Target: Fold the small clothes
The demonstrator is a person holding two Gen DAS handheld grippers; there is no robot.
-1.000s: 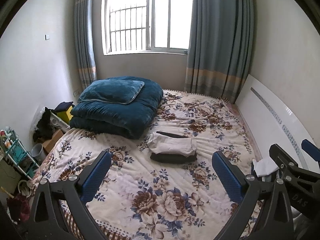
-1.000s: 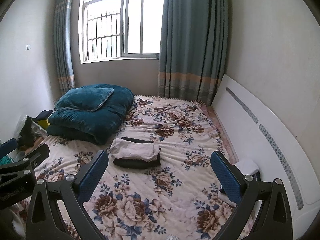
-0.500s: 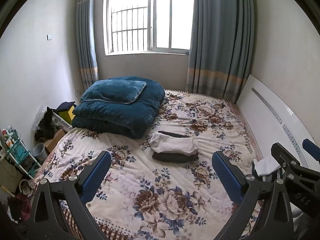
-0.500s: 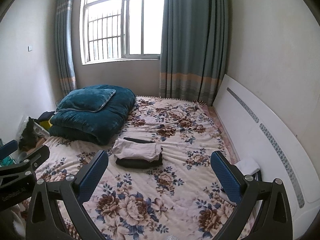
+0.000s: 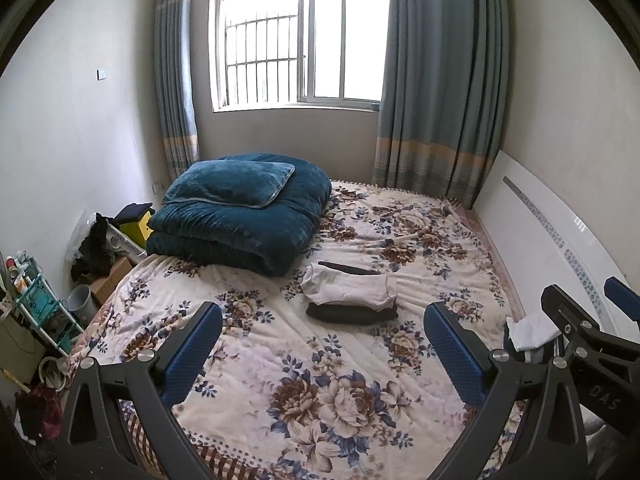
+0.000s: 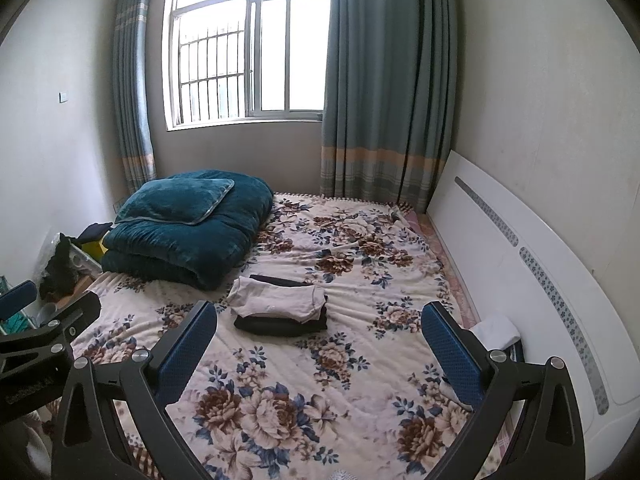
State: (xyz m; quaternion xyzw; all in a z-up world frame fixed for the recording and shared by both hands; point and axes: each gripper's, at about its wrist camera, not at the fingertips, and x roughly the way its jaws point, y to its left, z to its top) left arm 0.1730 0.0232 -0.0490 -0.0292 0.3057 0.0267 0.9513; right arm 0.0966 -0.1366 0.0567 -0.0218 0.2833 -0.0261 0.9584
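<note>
A folded white garment lies on top of a folded black garment in the middle of the floral bed. The same stack shows in the right wrist view, white piece over black piece. My left gripper is open and empty, held above the near part of the bed, well short of the stack. My right gripper is open and empty too, beside the left one. A white cloth lies at the bed's right edge, also in the right wrist view.
A folded teal quilt with a pillow sits at the bed's far left. A white headboard runs along the right wall. Clutter, boxes and a rack stand on the floor left of the bed. Window and curtains are behind.
Both grippers have drifted slightly back and up; the clothes stack sits a little lower in both views. Nothing was gripped or released.
</note>
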